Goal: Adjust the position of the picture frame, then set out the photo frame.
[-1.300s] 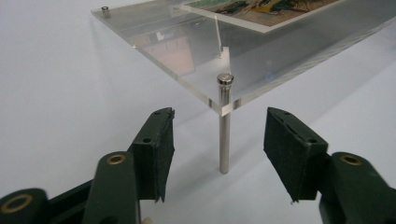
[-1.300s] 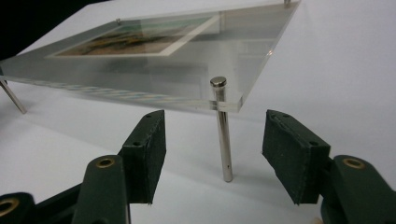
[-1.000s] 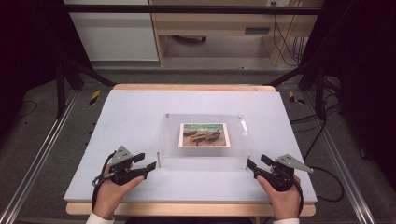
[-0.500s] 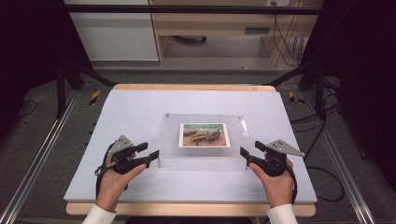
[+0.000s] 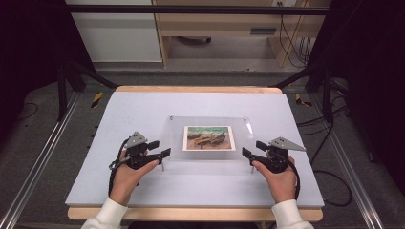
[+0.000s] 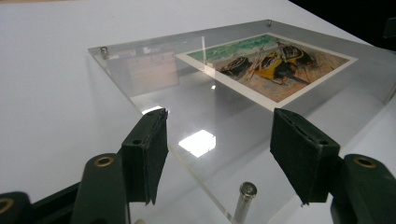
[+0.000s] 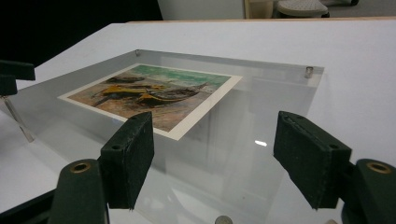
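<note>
Clear acrylic frame (image 5: 208,139) at centre of the high view, raised on small metal standoff posts (image 6: 244,200) above the pale table (image 5: 143,107); sandwiched inside, a print of beached boats (image 5: 209,138) with a white border.

Left gripper (image 5: 159,148) at lower left of centre in the high view, held in the left hand (image 5: 125,174), jaws spread wide and empty, tips at the frame's near left corner. In the left gripper view, both black pads (image 6: 148,154) straddling that corner, a post standing between them low in the frame; touching or just short, cannot tell.

Right gripper (image 5: 254,150) at lower right of centre, in the right hand (image 5: 281,180), jaws likewise parted, gripping nothing, aimed at the near right corner. Grey plate (image 5: 286,142) on top.
</note>
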A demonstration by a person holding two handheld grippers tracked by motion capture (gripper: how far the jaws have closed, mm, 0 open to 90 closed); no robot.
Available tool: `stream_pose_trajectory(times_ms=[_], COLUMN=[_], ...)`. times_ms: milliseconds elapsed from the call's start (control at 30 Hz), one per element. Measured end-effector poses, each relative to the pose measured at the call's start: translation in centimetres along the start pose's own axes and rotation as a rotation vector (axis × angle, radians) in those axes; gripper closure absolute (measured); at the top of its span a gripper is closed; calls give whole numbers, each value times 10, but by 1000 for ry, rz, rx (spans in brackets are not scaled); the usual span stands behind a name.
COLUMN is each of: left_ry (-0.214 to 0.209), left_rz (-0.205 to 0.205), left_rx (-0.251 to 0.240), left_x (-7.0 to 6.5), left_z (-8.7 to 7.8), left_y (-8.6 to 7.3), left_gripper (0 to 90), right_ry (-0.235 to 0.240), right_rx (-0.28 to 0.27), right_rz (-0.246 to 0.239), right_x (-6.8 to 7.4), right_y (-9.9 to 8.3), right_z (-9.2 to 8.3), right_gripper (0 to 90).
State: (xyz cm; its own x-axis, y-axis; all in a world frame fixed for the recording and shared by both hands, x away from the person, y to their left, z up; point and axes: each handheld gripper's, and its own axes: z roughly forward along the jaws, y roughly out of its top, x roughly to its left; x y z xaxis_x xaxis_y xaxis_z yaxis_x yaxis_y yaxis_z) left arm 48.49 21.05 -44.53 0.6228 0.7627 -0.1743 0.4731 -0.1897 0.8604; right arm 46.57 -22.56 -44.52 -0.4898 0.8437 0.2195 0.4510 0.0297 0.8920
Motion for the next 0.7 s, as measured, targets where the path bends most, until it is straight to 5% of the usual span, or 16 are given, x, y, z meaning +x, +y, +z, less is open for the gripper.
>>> stream_pose_trajectory(times_ms=[267, 700], left_ry=[1, -25], left_rz=[-8, -56], left_rx=[1, -3], left_x=[-2, 0], left_z=[0, 3], left_y=[-4, -8], left_gripper=[359, 349], right_ry=[36, 26], right_rx=[52, 46], right_rz=[2, 0], right_x=[1, 0], right_y=[-5, -8], right_z=[10, 9], right_gripper=[279, 270])
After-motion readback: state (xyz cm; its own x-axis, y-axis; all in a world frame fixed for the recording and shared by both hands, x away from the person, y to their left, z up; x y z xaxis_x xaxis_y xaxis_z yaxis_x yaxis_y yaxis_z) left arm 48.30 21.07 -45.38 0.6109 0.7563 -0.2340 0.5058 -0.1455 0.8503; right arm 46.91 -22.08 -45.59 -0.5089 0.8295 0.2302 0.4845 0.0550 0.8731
